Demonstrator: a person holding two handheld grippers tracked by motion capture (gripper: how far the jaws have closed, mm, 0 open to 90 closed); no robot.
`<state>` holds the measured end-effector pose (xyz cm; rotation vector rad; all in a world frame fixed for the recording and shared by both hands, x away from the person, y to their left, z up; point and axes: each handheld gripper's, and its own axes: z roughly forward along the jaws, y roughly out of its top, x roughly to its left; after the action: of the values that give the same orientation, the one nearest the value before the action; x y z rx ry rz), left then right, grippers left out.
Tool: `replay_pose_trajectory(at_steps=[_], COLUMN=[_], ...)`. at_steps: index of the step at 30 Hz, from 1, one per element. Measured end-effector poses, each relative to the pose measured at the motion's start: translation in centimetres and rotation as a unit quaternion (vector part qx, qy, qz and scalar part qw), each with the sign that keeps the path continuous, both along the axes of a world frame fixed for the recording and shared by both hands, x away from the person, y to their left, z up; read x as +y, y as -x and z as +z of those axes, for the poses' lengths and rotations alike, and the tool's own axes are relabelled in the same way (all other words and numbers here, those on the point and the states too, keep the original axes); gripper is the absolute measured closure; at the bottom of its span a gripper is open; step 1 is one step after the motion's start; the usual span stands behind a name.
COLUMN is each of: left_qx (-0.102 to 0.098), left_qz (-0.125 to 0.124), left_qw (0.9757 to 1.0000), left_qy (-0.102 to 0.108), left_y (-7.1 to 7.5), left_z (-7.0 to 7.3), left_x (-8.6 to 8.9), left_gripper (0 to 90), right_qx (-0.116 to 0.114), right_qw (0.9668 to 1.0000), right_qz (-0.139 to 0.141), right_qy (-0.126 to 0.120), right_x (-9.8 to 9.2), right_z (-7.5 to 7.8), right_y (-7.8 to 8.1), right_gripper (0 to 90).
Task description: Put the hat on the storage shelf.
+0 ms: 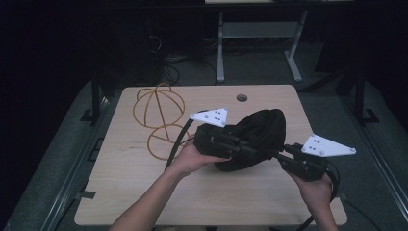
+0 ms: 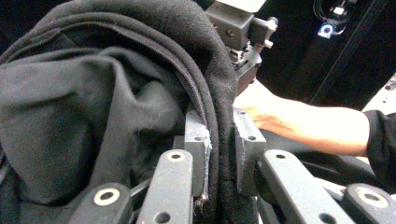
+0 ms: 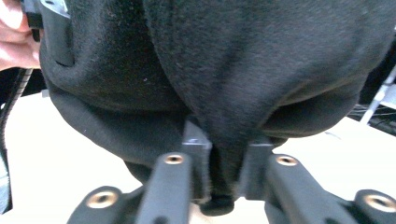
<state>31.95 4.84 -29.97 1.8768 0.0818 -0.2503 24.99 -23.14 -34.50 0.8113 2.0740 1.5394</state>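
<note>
Black garment (image 1: 257, 137) hangs pinched in your left claw (image 2: 219, 154) and right claw (image 3: 224, 170); thin bites may slip as you lift

One black garment (image 1: 260, 137), bunched at frame centre. Two grippers: left gripper (image 1: 262, 153), right gripper (image 1: 275, 154). One yellow wire frame (image 1: 159, 118), upper left. One table (image 1: 144, 183).
</note>
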Motion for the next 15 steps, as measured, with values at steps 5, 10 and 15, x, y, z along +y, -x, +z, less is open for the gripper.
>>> replay_pose_trajectory(at_steps=[5, 10, 15], left_qx=[0.019, 0.016, 0.003], left_qz=[0.009, 0.031, 0.056], left_qw=[0.9997, 0.9993, 0.9982], left_qy=[0.011, 0.008, -0.020], left_y=[-0.6, -1.0, -0.5], left_z=[-0.3, -0.5, -0.5], left_x=[0.9, 1.8, 2.3], left_gripper=[76.5, 68.5, 62.6], right_qx=[0.000, -0.002, 0.006], right_qw=[1.0000, 0.9999, 0.9997], right_qz=[0.003, 0.006, 0.016], right_qy=[-0.008, -0.012, -0.020], right_x=[0.0, 0.1, 0.2], right_z=[0.6, 1.3, 2.3], right_y=[-0.2, -0.4, -0.6], right_gripper=[85.9, 86.4, 86.6])
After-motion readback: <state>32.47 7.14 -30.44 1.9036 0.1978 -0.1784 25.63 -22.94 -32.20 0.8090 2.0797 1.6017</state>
